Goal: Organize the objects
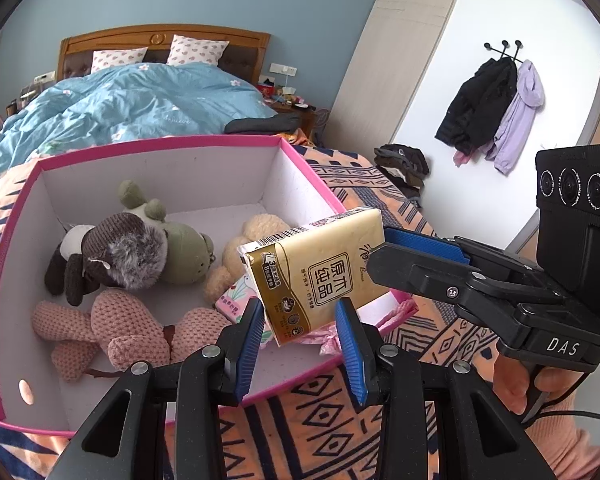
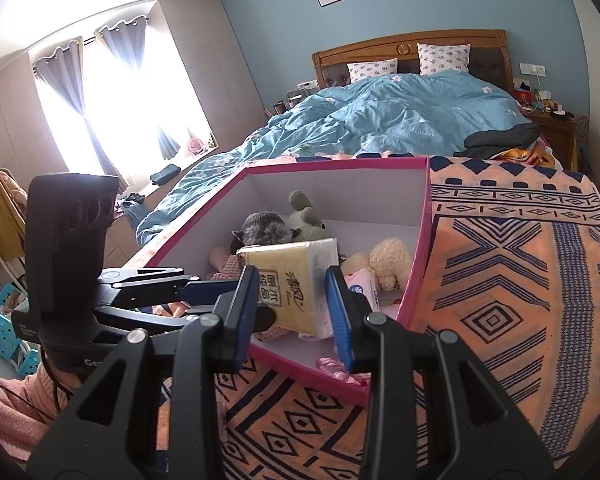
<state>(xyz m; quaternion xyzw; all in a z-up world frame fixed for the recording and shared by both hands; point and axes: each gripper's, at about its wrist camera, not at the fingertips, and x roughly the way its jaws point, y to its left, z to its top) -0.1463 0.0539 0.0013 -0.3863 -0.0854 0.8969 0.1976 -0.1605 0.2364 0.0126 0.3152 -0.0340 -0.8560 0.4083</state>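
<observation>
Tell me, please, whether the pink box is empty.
Not empty: plush toys and a pink tissue pack lie inside the pink box.

I see bare floor at the box's (image 1: pixel 28 272) far right corner. Plush toys (image 1: pixel 132 256) crowd its left and middle. The tissue pack (image 1: pixel 320 268) hangs over the near right rim, both hand-held grippers meeting there, blocking entry.

Tissue pack (image 1: pixel 320 270): gold, tilted, pinched by right gripper (image 1: pixel 380 242), above box corner.
Left gripper (image 1: pixel 300 344): jaws apart, flanking pack's lower end.
Pink box (image 1: pixel 160 148): ahead-left, holding plush toys (image 1: pixel 132 256).
</observation>
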